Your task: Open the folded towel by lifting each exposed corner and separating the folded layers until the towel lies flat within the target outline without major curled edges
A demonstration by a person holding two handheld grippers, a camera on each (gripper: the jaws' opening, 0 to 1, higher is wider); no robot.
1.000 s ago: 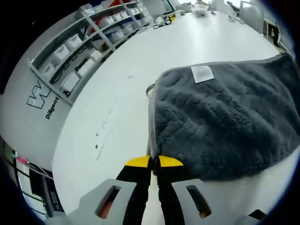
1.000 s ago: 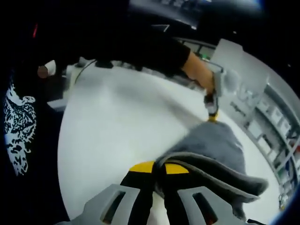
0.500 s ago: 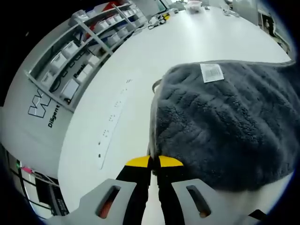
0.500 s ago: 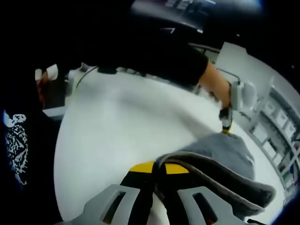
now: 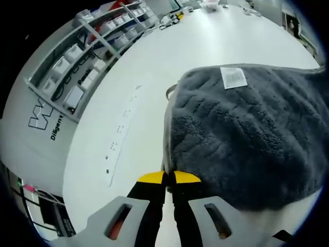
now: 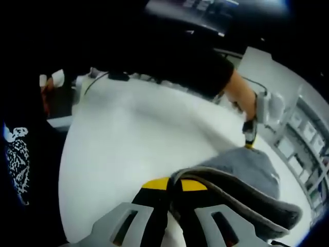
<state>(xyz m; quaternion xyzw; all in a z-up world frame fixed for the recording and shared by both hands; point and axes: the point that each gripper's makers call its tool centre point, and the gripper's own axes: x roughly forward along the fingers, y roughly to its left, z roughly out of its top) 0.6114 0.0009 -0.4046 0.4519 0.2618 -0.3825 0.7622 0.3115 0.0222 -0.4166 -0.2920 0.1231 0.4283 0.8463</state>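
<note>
Towel [image 5: 247, 134], dark grey and deeply fluffy, is held up off a white table [image 5: 128, 103] by two grippers, one at each of two corners. In the left gripper view, the left gripper [image 5: 169, 178] has its yellow-tipped jaws pressed together on the towel's bound edge, and the cloth spreads away ahead of the fingertips and off to their right. A white care label [image 5: 234, 77] is sewn near the far edge, well beyond the fingertips. In the right gripper view, the right gripper [image 6: 174, 184] likewise has its jaws pinched shut on a corner, with a paler grey hem curving away to the right of the fingertips. Far ahead, the cloth rises to a second pinched point under the other gripper, held by a person's hand [image 6: 247, 105].

The task appears partly done: the towel looks opened into a broad sheet stretched between the two corners, but it is not yet laid flat on the table. No target outline can be made out. Lowering, flattening and smoothing the edges seem to remain.

Shelving [image 5: 87, 56] with white bins stands beyond the table.
</note>
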